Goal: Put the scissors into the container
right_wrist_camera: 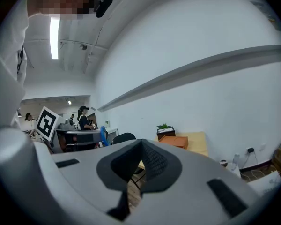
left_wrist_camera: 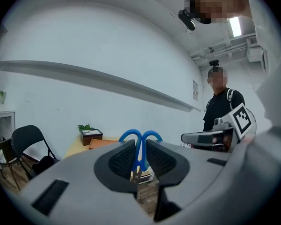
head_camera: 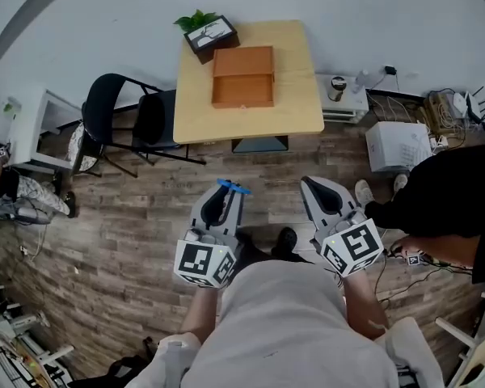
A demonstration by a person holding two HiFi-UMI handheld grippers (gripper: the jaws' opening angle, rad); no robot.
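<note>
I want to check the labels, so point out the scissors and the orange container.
scissors (left_wrist_camera: 140, 145), left gripper view, on the blue handles just below where the two loops meet.
orange container (head_camera: 242, 78), head view, on the middle of its top.

blue scissors (left_wrist_camera: 140, 143), orange container (head_camera: 242, 77), tan table (head_camera: 299, 95)
</note>
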